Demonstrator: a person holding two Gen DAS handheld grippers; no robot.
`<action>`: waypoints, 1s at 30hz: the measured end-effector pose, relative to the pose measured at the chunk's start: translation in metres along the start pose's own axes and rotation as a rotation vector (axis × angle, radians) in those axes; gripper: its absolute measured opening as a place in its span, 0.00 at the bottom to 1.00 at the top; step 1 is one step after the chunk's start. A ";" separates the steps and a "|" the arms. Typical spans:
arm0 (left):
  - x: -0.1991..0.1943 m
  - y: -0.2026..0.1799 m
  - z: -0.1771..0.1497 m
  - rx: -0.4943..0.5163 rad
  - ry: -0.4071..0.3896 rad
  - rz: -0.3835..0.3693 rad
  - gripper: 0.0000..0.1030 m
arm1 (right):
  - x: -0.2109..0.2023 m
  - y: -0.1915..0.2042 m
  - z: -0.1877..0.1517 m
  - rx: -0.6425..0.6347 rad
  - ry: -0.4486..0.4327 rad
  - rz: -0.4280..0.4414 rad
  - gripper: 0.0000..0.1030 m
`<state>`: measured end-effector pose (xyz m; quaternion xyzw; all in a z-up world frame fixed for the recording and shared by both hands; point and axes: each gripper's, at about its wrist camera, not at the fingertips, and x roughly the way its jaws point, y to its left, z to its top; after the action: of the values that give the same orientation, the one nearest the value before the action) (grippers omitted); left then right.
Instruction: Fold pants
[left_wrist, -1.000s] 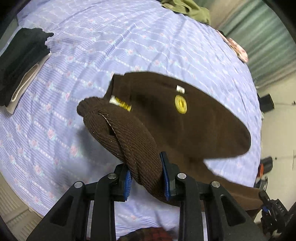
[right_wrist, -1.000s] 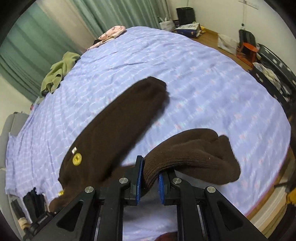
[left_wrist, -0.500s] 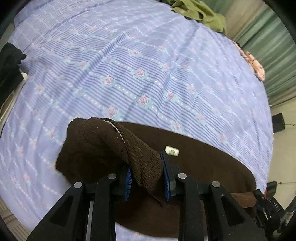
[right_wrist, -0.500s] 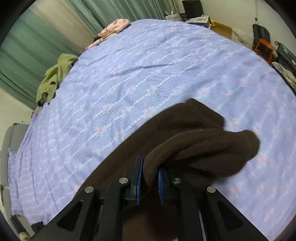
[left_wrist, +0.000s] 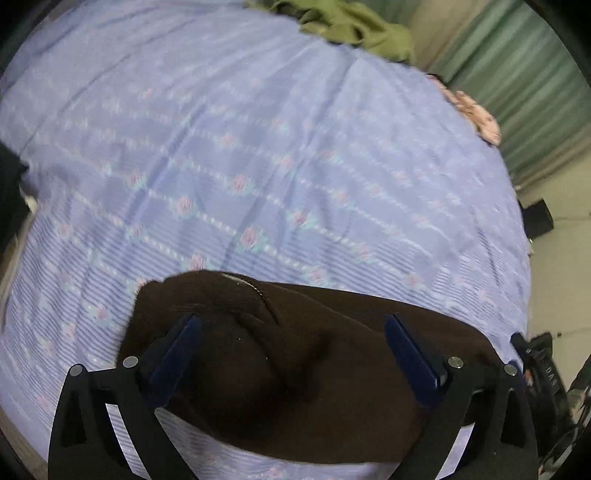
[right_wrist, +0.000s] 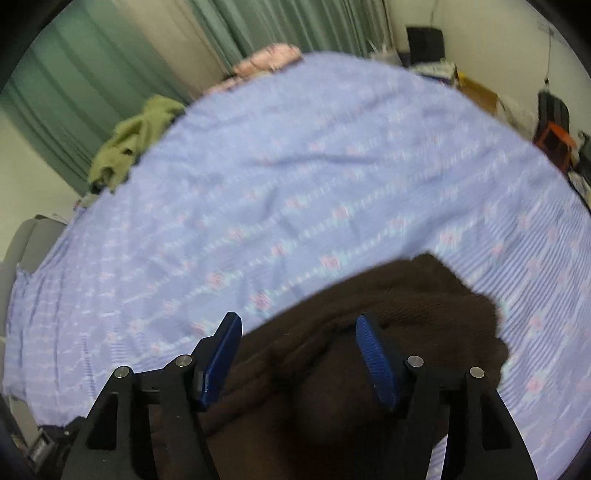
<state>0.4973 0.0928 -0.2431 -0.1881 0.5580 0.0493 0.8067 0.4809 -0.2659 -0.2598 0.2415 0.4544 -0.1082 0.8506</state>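
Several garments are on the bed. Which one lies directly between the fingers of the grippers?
The brown pants, in front of the open left gripper and open right gripper. The green garment and pink garment lie at the bed's far edge.

lilac floral bedsheet (left_wrist: 258, 155) covers the bed. crumpled olive-green garment (left_wrist: 354, 26) lies at its far edge. pink patterned cloth (left_wrist: 476, 114) sits nearby, apart. green curtains (right_wrist: 92, 74) hang behind.

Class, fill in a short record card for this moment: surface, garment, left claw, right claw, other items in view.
surface: bed with lilac floral sheet
garment: brown pants, lying bunched on the sheet
left claw: open, fingers either side of the pants
right claw: open, over the pants
other items: green garment and pink cloth at far edge
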 end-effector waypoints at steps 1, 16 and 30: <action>-0.009 -0.004 -0.001 0.045 -0.023 -0.011 0.99 | -0.016 0.002 0.002 -0.014 -0.025 0.016 0.64; 0.073 -0.149 -0.038 1.113 0.107 -0.150 0.89 | -0.041 -0.090 -0.012 -0.254 -0.012 -0.113 0.73; 0.113 -0.142 -0.052 1.020 0.302 -0.235 0.18 | 0.003 -0.096 -0.014 -0.212 0.073 -0.008 0.34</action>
<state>0.5345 -0.0716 -0.3281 0.1611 0.5960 -0.3459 0.7065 0.4341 -0.3415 -0.2987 0.1518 0.4950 -0.0540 0.8538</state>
